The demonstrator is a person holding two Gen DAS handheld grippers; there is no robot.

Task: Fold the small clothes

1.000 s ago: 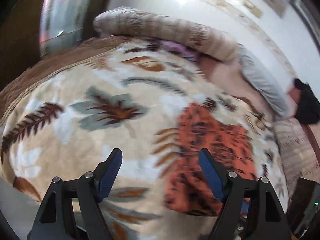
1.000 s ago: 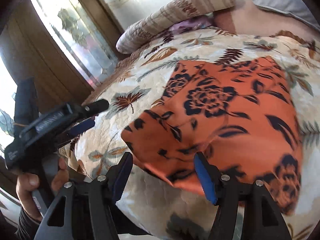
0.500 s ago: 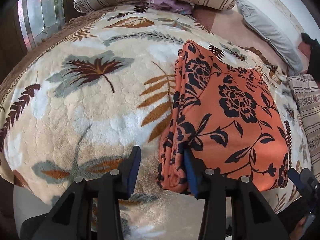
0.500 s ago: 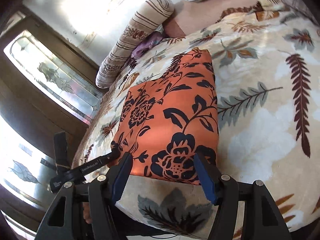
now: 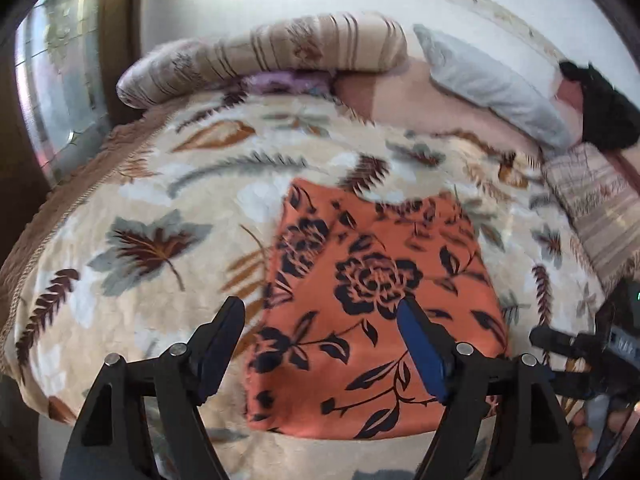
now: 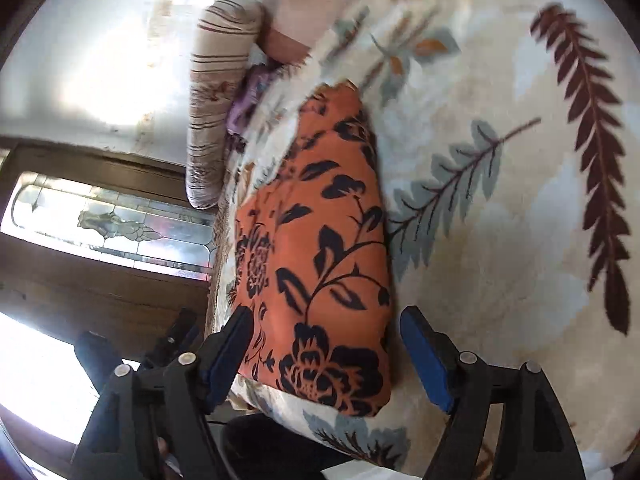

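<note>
An orange cloth with black flowers (image 5: 372,304) lies folded flat in a rectangle on the leaf-patterned blanket (image 5: 160,216), near the bed's front edge. My left gripper (image 5: 320,356) is open and empty, hovering just above the cloth's near left part. In the right wrist view the same cloth (image 6: 316,256) lies between my right gripper's (image 6: 326,356) open fingers, which hover over its near end. The right gripper also shows at the right edge of the left wrist view (image 5: 584,352).
A striped bolster (image 5: 260,60) and a grey pillow (image 5: 492,84) lie at the head of the bed by the white wall. A purple cloth (image 5: 284,80) sits under the bolster. A striped cushion (image 5: 600,208) lies right. A wooden window frame (image 6: 104,208) stands left.
My left gripper has opened wide and pulled back from the cloth's left edge. My right gripper has tilted and swung, still open over the cloth's near end.
</note>
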